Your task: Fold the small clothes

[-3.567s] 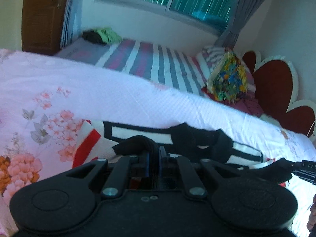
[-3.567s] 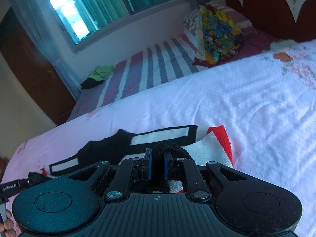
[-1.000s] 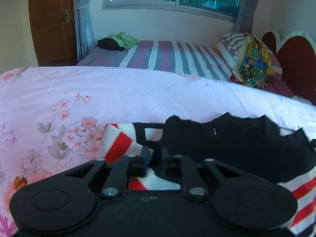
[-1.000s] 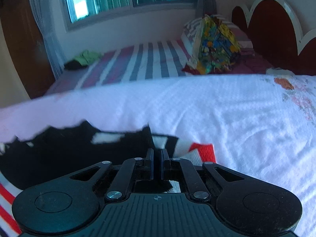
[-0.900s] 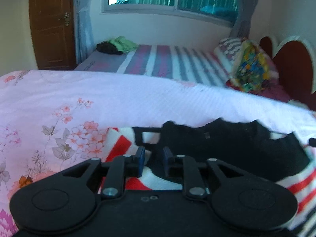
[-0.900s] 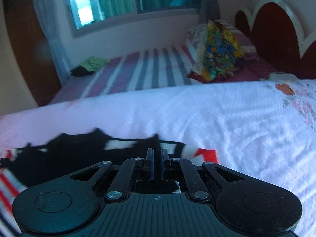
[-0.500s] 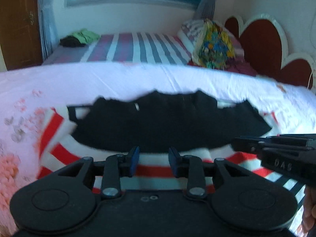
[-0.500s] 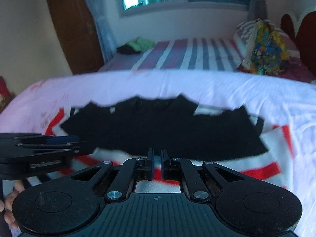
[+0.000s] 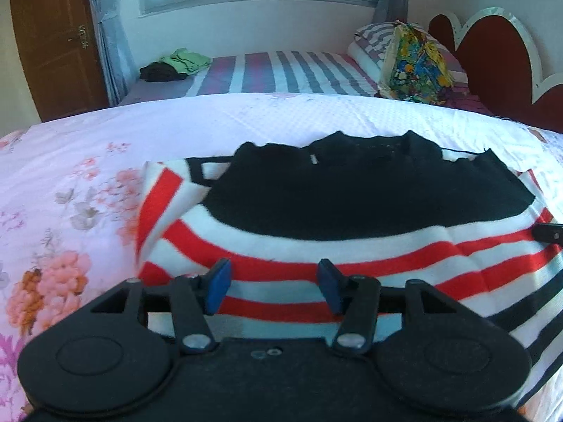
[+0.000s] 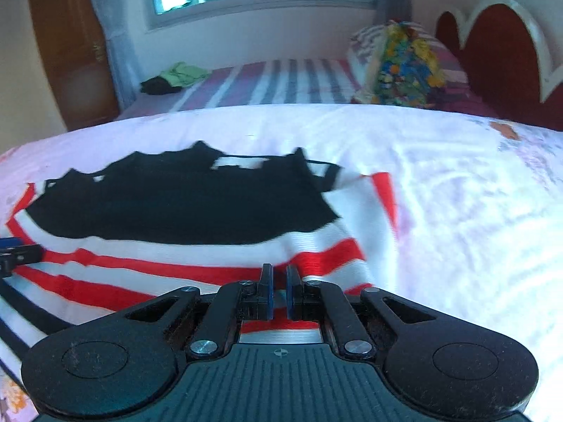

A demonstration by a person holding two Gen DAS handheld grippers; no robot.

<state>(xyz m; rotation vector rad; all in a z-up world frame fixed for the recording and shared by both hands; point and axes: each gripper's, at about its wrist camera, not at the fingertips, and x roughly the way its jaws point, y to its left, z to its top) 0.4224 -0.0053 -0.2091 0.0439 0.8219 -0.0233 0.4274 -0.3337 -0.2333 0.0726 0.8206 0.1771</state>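
Note:
A small striped garment (image 9: 352,246), white with red and black stripes, lies on the floral bed cover with its black part (image 9: 369,197) folded over the far half. My left gripper (image 9: 274,286) is open and empty just above the garment's near striped edge. My right gripper (image 10: 278,290) has its jaws nearly together with a small gap, over the right part of the garment (image 10: 176,239); nothing shows between them. The right gripper's tip (image 9: 549,232) shows at the left wrist view's right edge, the left gripper's tip (image 10: 17,255) at the right wrist view's left edge.
The pink floral bed cover (image 9: 70,211) spreads all around the garment. Behind it is a second bed with a striped sheet (image 9: 281,74), a green and dark clothes pile (image 9: 172,65), a colourful pillow (image 9: 415,66), a red headboard (image 9: 499,59) and a wooden door (image 9: 52,35).
Both grippers let go of the black part, which now lies folded on the striped half. Both pulled back toward the near edge. The left jaws opened wide.

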